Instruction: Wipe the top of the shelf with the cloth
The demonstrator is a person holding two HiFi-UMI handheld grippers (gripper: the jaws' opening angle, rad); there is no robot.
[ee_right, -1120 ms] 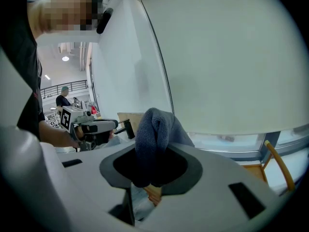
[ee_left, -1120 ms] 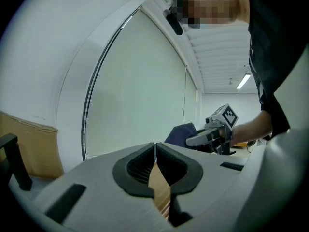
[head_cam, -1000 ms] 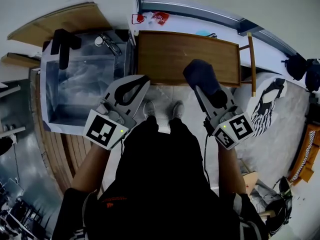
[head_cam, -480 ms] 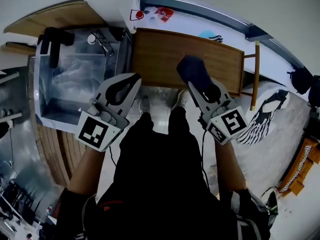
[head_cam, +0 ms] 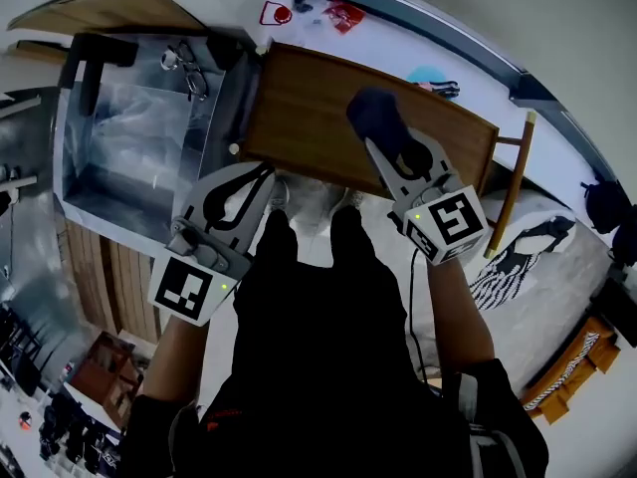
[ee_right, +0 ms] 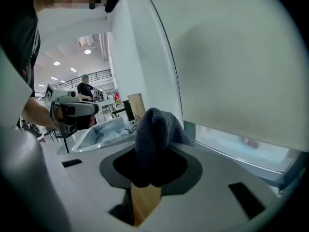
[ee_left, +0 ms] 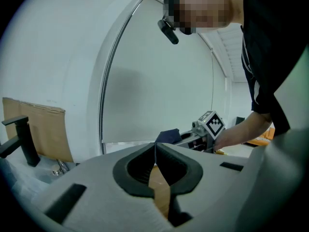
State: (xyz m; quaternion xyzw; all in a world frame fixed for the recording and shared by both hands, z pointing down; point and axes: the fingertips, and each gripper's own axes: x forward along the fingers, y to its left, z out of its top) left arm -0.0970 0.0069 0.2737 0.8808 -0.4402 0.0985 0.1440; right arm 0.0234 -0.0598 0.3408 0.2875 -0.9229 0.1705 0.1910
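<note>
The wooden shelf top (head_cam: pixel 309 108) lies straight ahead below me. A dark blue cloth (head_cam: pixel 374 116) hangs over its middle, bunched between the jaws of my right gripper (head_cam: pixel 384 143), which is shut on it. In the right gripper view the cloth (ee_right: pixel 151 134) bulges up out of the jaws, with wood (ee_right: pixel 145 201) showing below. My left gripper (head_cam: pixel 263 175) hovers at the shelf's front left edge, shut, with nothing in it. In the left gripper view its tips (ee_left: pixel 155 147) meet, and the right gripper (ee_left: pixel 200 132) with the cloth (ee_left: pixel 167 135) shows beyond.
A clear plastic bin (head_cam: pixel 85 182) stands against the shelf's left side, with a black stand (head_cam: pixel 88 53) at its far corner. A wooden rail (head_cam: pixel 516 179) sticks up at the shelf's right end. Beyond the shelf runs a window sill (head_cam: pixel 398 43) with small red items (head_cam: pixel 344 14).
Both grippers have moved forward. The right one carried the cloth from the shelf's front edge to over its middle. The left one stayed shut near the front left corner.
</note>
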